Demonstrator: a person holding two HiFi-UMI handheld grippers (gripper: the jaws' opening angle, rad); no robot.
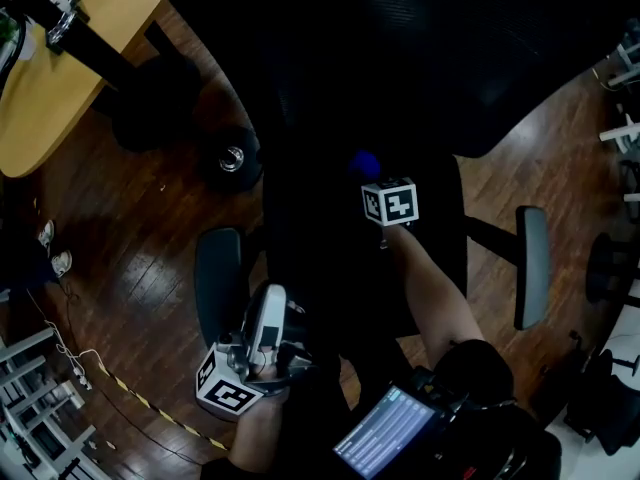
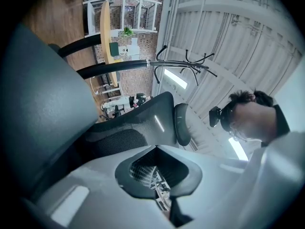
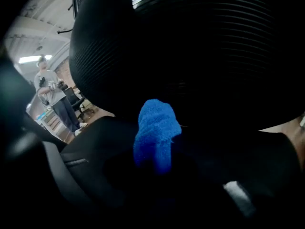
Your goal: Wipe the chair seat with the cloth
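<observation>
Head view, steep down on a black office chair. The chair seat point(image 1: 325, 253) is very dark, flanked by the left armrest point(image 1: 218, 283) and the right armrest point(image 1: 532, 266), with the backrest point(image 1: 420, 58) filling the top of the frame.

Right gripper point(image 1: 374, 180) is reached out over the rear of the seat, marker cube point(image 1: 390, 203) facing up. Its own view shows its jaws pinching a blue cloth point(image 3: 155, 132), and the bunched terry stands up from between them. In the head view the cloth point(image 1: 363, 162) shows as a small blue patch near the foot of the backrest. Too dark to tell whether it touches the seat.

Left gripper point(image 1: 268, 313) is held low, just beside the left armrest, well apart from the cloth. Its own view looks upward. The grey jaws are pressed together at the tips with nothing between them, leaving only a hollow behind. Past them are the mesh chair back point(image 2: 119, 140), the headrest point(image 2: 181, 123) and a black coat rack point(image 2: 188, 63).

Surroundings: wood floor point(image 1: 130, 228), a pale wooden table point(image 1: 60, 78) at upper left and a lit screen point(image 1: 385, 433) at the bottom edge. The right gripper view shows a person point(image 3: 52, 99) standing far off at left.
</observation>
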